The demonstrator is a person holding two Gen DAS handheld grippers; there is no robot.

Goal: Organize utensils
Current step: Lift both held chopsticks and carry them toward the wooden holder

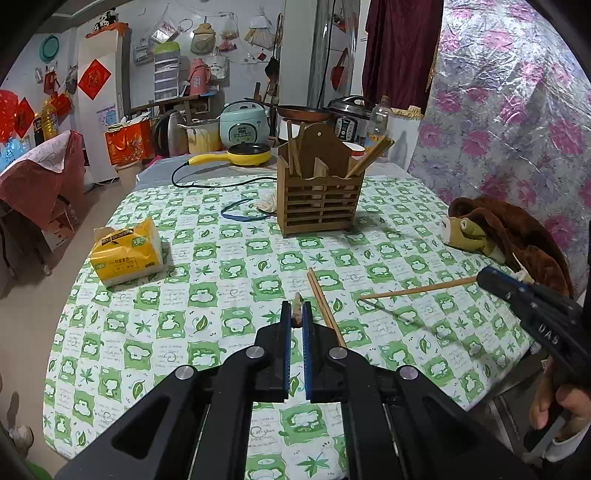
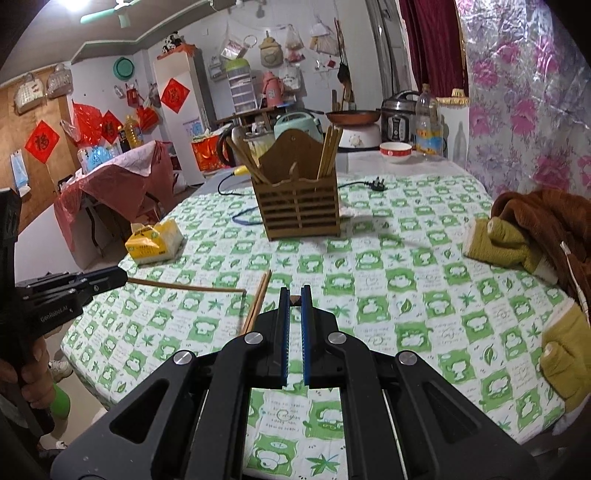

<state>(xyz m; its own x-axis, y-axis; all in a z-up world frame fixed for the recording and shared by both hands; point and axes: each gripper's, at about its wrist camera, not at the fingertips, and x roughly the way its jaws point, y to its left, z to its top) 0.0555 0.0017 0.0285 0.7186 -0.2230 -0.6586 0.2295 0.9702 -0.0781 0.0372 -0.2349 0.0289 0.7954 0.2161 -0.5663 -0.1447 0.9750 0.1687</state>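
A cluttered kitchen-dining room under a bright ceiling light.

Far ahead of the tool, a white wall hangs with bags and pouches; a white fridge with a red paper diamond stands ahead to the left. A dark red curtain hangs ahead to the right, beside a flowered plastic sheet. The floor is pale.

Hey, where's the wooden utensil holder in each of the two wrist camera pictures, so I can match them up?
Left wrist view: the wooden utensil holder stands upper centre, slightly right, on the far part of the table.
Right wrist view: the holder stands upper centre.
Shared landmark: the yellow tissue pack, left of the holder in both views.
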